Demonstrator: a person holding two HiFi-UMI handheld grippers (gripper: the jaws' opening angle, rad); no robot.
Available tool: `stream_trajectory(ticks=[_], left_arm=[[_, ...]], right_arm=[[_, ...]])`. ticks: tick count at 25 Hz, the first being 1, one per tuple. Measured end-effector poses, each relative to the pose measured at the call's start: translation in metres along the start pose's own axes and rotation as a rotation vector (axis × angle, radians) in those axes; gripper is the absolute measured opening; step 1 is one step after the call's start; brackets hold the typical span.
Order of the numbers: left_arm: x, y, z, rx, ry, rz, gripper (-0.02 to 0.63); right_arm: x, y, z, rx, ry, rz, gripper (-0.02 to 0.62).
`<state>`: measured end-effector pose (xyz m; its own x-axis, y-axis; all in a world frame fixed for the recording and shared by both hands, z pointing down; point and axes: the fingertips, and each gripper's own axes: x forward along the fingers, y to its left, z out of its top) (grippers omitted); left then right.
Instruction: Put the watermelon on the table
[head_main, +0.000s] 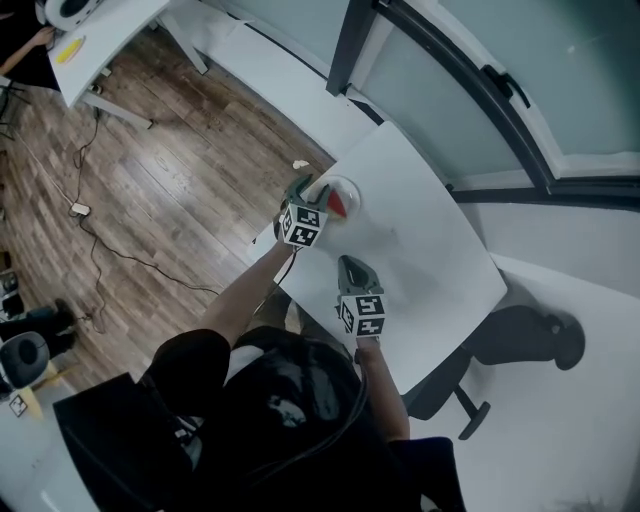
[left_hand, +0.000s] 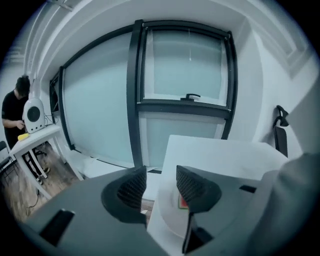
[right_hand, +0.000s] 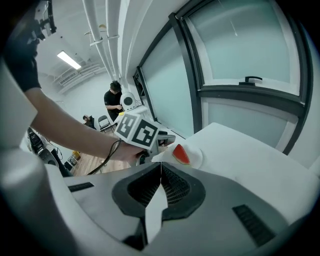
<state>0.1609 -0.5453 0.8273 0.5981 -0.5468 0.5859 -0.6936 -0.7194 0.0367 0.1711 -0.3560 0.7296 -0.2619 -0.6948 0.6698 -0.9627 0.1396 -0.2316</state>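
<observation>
A red watermelon slice (head_main: 342, 206) lies on a small white plate (head_main: 350, 186) at the far left corner of the white table (head_main: 430, 240). My left gripper (head_main: 308, 188) sits at the plate's near left rim with its jaws open and nothing between the pads. In the left gripper view the open left gripper (left_hand: 161, 187) shows the plate (left_hand: 167, 220) below its right finger, where a sliver of the watermelon (left_hand: 182, 202) peeks out. My right gripper (head_main: 348, 263) hovers over the table's near left part, shut and empty. The right gripper view shows the watermelon (right_hand: 181, 154) beyond the shut right gripper (right_hand: 161, 182).
A dark office chair (head_main: 520, 345) stands to the right of the table. Wooden floor with cables (head_main: 90, 215) lies to the left. Another white desk (head_main: 100, 40) stands at the far left, with a person (left_hand: 12, 112) at it. Glass windows (head_main: 450, 90) run behind the table.
</observation>
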Motion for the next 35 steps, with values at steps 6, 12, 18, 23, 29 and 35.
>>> stream_trajectory(ticks=[6, 12, 18, 23, 29, 35], left_arm=[[-0.090, 0.000, 0.036, -0.040, -0.115, -0.110, 0.006], [-0.203, -0.018, 0.063, -0.101, -0.156, -0.174, 0.006], [-0.262, -0.034, 0.071, -0.074, -0.204, -0.103, 0.006], [-0.275, -0.047, 0.074, -0.019, -0.231, -0.113, 0.006], [-0.285, -0.060, 0.074, -0.033, -0.255, -0.139, 0.006], [-0.296, -0.062, 0.073, -0.016, -0.268, -0.129, 0.006]], right_arm=[[-0.022, -0.014, 0.028, 0.015, -0.133, -0.052, 0.011], [-0.066, -0.009, 0.069, -0.014, -0.323, -0.091, 0.011], [-0.104, 0.008, 0.089, -0.045, -0.425, -0.124, 0.011], [-0.124, 0.024, 0.094, -0.030, -0.476, -0.122, 0.011], [-0.131, 0.035, 0.093, -0.045, -0.493, -0.091, 0.011], [-0.132, 0.046, 0.088, -0.053, -0.487, -0.066, 0.011]])
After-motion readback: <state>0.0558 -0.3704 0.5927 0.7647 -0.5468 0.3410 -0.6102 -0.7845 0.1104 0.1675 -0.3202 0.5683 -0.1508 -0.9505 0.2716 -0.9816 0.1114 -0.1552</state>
